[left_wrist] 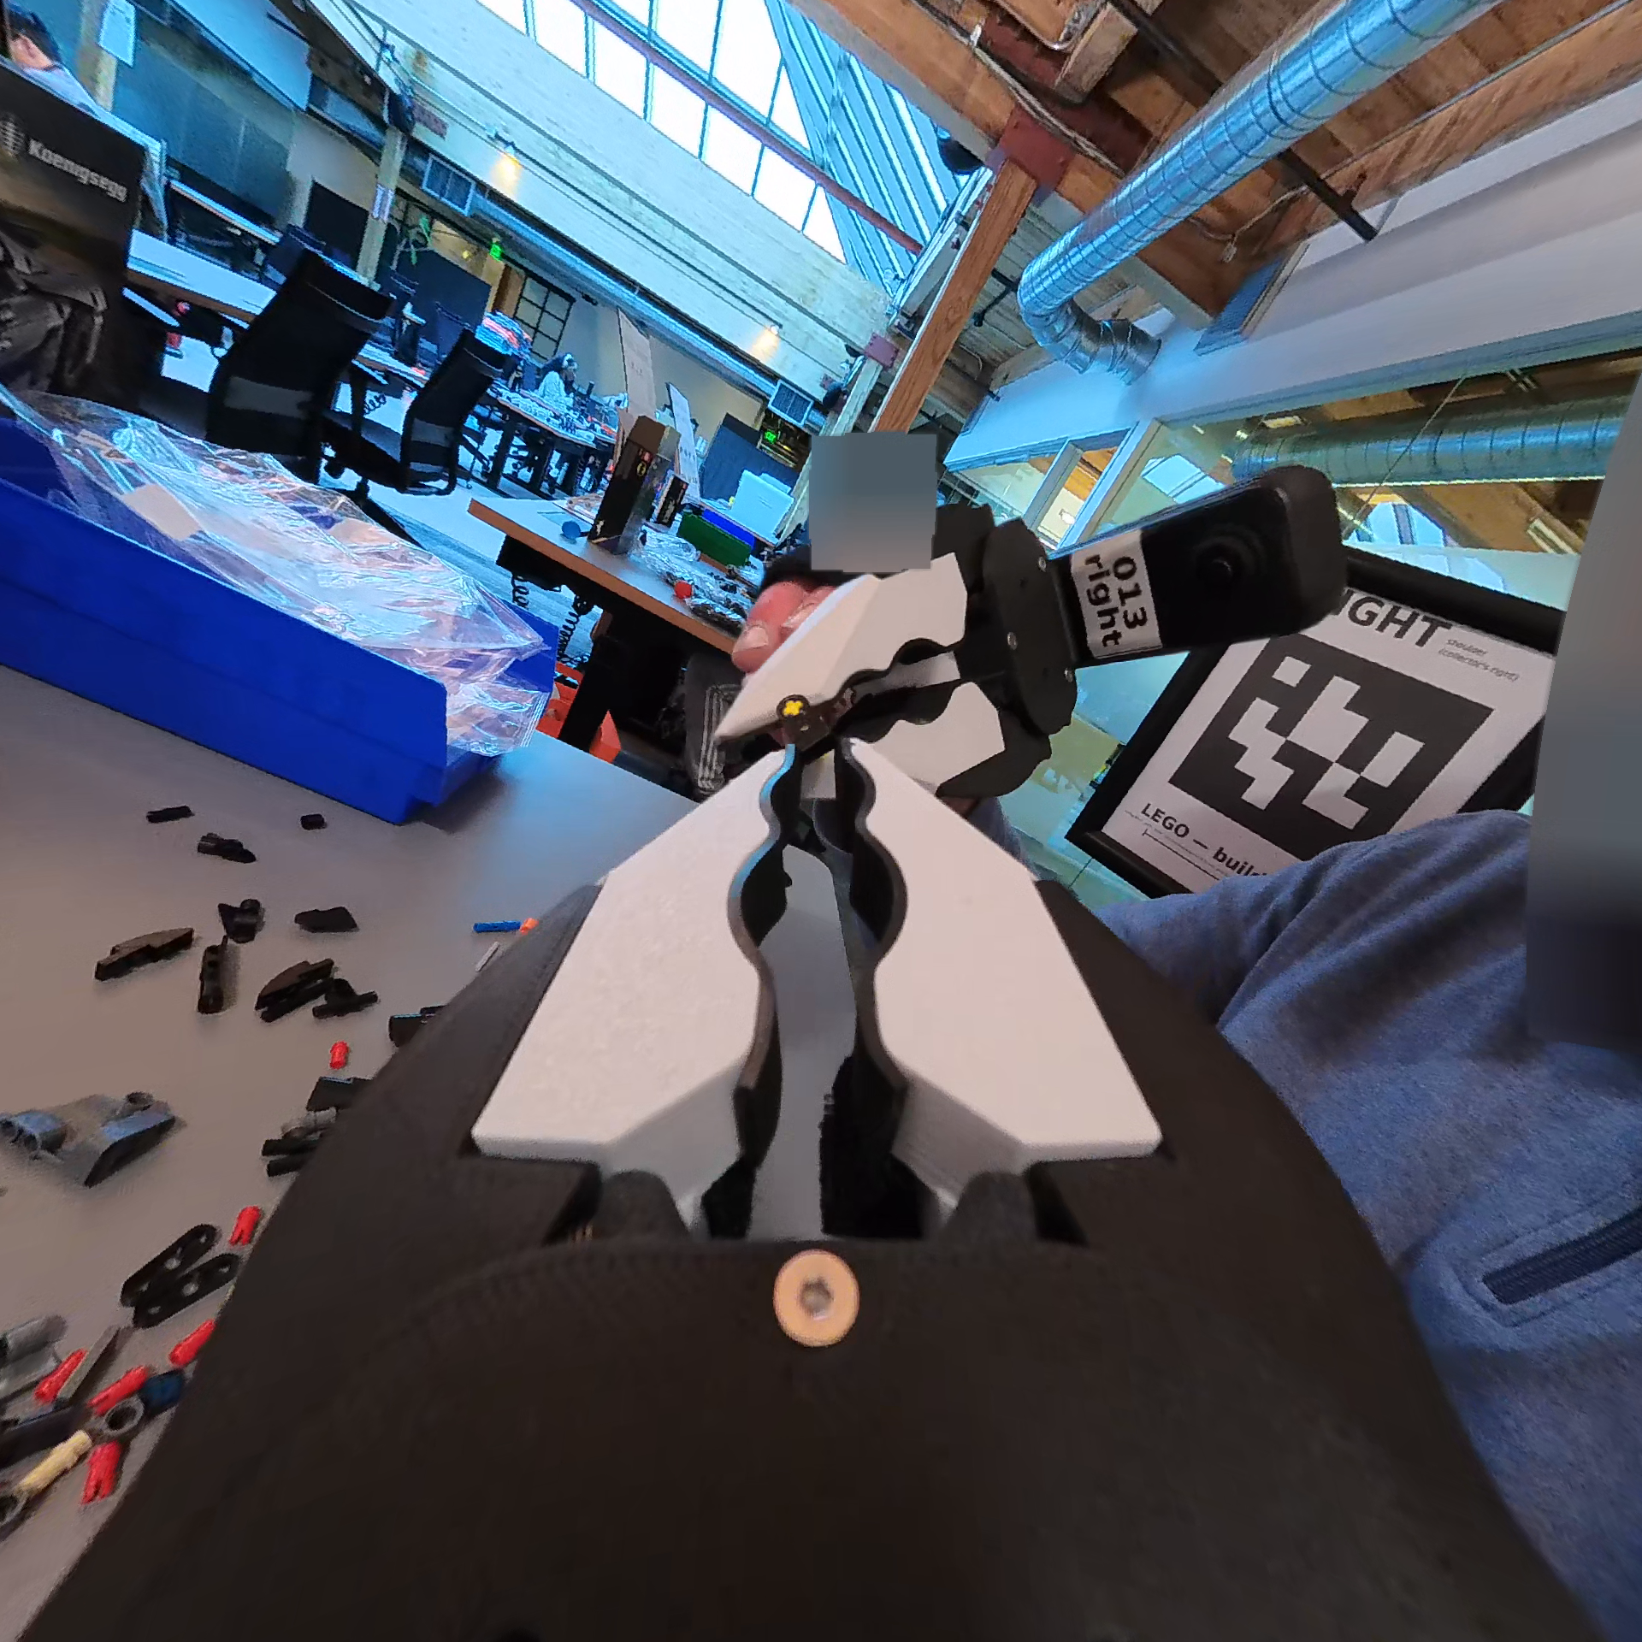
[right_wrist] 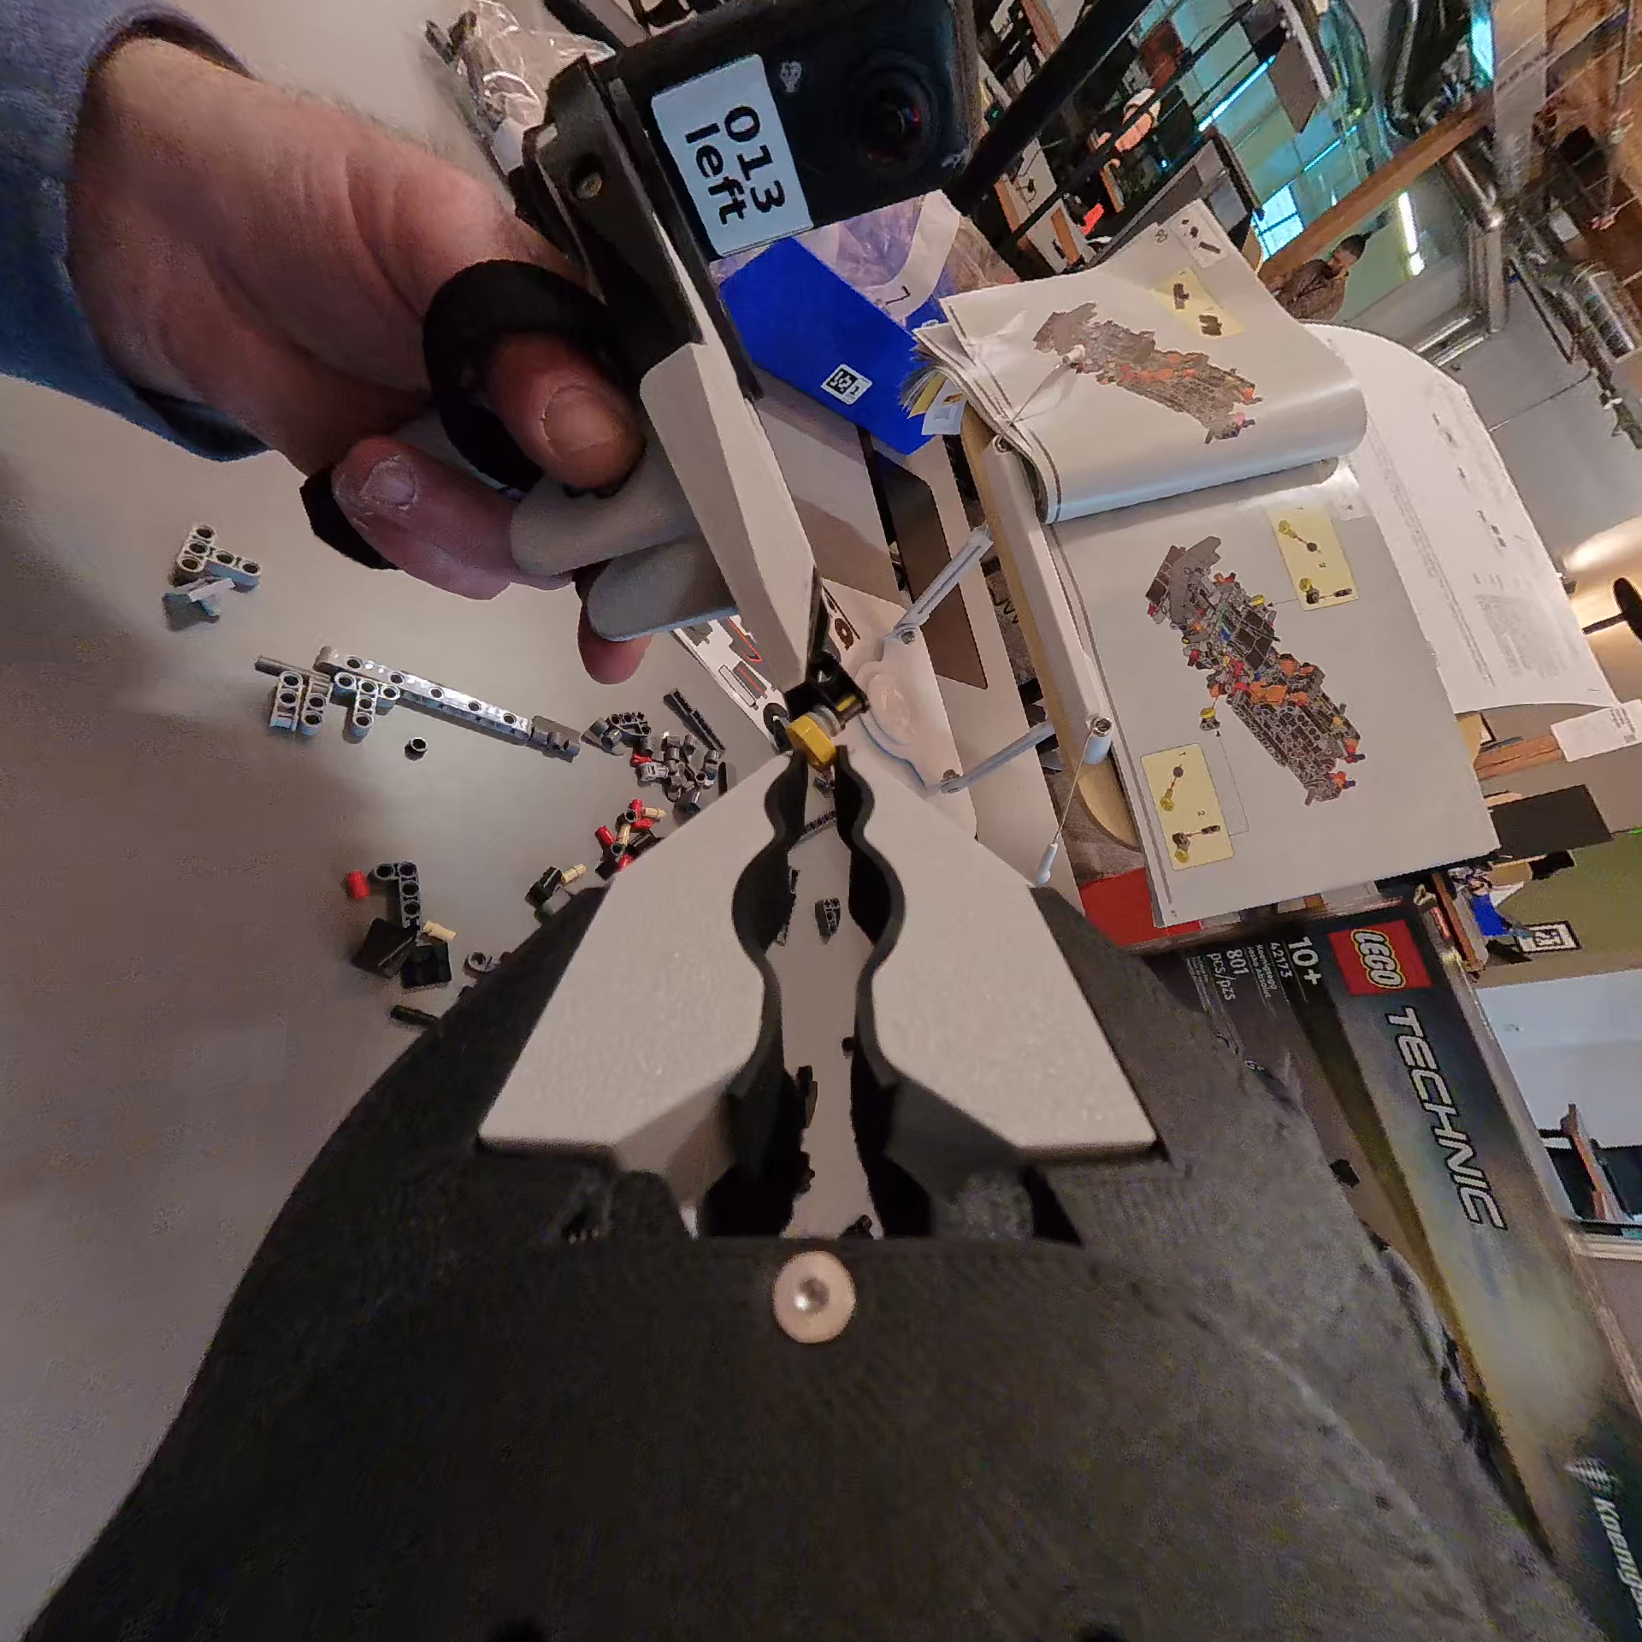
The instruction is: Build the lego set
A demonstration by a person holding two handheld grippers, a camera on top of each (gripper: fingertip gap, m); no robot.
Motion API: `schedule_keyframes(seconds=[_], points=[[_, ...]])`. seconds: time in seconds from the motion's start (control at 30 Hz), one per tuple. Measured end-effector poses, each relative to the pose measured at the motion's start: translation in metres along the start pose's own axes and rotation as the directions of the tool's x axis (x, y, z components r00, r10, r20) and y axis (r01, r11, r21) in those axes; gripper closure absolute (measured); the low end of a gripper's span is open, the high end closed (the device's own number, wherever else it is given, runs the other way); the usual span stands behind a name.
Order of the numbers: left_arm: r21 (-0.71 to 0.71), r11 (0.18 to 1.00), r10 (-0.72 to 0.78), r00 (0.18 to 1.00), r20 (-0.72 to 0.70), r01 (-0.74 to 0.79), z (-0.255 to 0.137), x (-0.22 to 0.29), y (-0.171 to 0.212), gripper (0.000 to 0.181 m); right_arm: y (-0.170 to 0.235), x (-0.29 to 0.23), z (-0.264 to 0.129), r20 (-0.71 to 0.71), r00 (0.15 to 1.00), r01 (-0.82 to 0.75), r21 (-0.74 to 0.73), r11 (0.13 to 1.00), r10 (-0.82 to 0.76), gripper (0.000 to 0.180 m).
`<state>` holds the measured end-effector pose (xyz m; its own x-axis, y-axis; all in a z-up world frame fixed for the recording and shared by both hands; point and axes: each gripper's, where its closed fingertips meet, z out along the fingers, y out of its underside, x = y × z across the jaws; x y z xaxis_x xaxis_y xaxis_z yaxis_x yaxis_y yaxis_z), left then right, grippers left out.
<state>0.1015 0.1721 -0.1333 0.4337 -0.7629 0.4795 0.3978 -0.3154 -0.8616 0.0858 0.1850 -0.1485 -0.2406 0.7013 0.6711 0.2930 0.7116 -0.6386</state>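
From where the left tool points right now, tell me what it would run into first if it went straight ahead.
The left tool would almost at once meet the right tool, whose tips cross just beyond its own around a small black and yellow lego piece. Which tool clamps that piece is unclear. Depth looks minimal, though the wide-angle view distorts it.

Grey table point(left_wrist: 80, 782) is strewn with loose black parts point(left_wrist: 293, 986) and red pins point(left_wrist: 98, 1466). Blue bin point(left_wrist: 222, 657) is set at the far edge. Grey beams point(right_wrist: 418, 697) are laid out apart from a mixed pile point(right_wrist: 657, 755). Manual stand point(right_wrist: 1048, 622) and box point(right_wrist: 1422, 1066) are placed alongside.
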Motion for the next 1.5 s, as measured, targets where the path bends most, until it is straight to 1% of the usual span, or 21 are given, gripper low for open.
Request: schedule_keyframes(seconds=[0.13, 0.23, 0.33, 0.43, 0.57, 0.83, 0.9, 1.0, 1.1, 1.2, 1.33, 1.5], points=[[-0.019, 1.000, -0.004, 1.000, -0.002, 0.004, 0.001, -0.001, 0.002, 0.176, 0.002, -0.004, -0.001, 0.031, 1.000, 0.000, -0.003, 1.000, 0.000, 0.176], [-0.062, 0.998, -0.001, 1.000, 0.002, 0.001, 0.002, -0.002, 0.008, 0.176, 0.005, -0.012, -0.002, 0.088, 0.996, -0.011, -0.012, 1.000, 0.012, 0.175], [-0.113, 0.993, 0.032, 0.999, 0.032, -0.028, 0.003, -0.005, 0.014, 0.176, 0.011, -0.019, -0.002, 0.129, 0.992, -0.003, -0.048, 0.999, 0.009, 0.177], [-0.160, 0.984, 0.088, 0.993, 0.076, -0.075, 0.004, -0.009, 0.019, 0.176, 0.017, -0.023, -0.001, 0.157, 0.987, -0.009, -0.079, 0.997, 0.022, 0.175], [-0.193, 0.976, 0.126, 0.986, 0.111, -0.103, 0.005, -0.012, 0.024, 0.176, 0.021, -0.025, 0.000, 0.156, 0.987, -0.011, -0.106, 0.994, 0.028, 0.180], [-0.205, 0.972, 0.147, 0.978, 0.146, -0.115, 0.005, -0.018, 0.028, 0.177, 0.026, -0.027, 0.002, 0.145, 0.989, -0.016, -0.126, 0.992, 0.034, 0.180], [-0.203, 0.970, 0.160, 0.977, 0.137, -0.131, 0.006, -0.017, 0.028, 0.176, 0.025, -0.028, 0.001, 0.151, 0.988, -0.019, -0.119, 0.993, 0.037, 0.180], [-0.201, 0.964, 0.203, 0.971, 0.127, -0.175, 0.007, -0.013, 0.027, 0.171, 0.024, -0.029, -0.001, 0.168, 0.985, -0.024, -0.112, 0.993, 0.042, 0.180], [-0.240, 0.930, 0.322, 0.932, 0.169, -0.278, 0.006, -0.016, 0.026, 0.165, 0.025, -0.032, -0.001, 0.198, 0.979, -0.030, -0.116, 0.993, 0.053, 0.180], [-0.289, 0.882, 0.429, 0.889, 0.161, -0.373, 0.005, -0.013, 0.029, 0.165, 0.027, -0.037, -0.001, 0.222, 0.973, -0.031, -0.121, 0.992, 0.058, 0.180], [-0.336, 0.836, 0.503, 0.849, 0.159, -0.433, 0.006, -0.014, 0.034, 0.163, 0.025, -0.043, -0.001, 0.253, 0.964, -0.057, -0.097, 0.994, 0.081, 0.180], [-0.336, 0.802, 0.563, 0.812, 0.152, -0.493, 0.007, -0.012, 0.034, 0.169, 0.024, -0.046, -0.004, 0.281, 0.953, -0.092, -0.076, 0.993, 0.110, 0.180]])
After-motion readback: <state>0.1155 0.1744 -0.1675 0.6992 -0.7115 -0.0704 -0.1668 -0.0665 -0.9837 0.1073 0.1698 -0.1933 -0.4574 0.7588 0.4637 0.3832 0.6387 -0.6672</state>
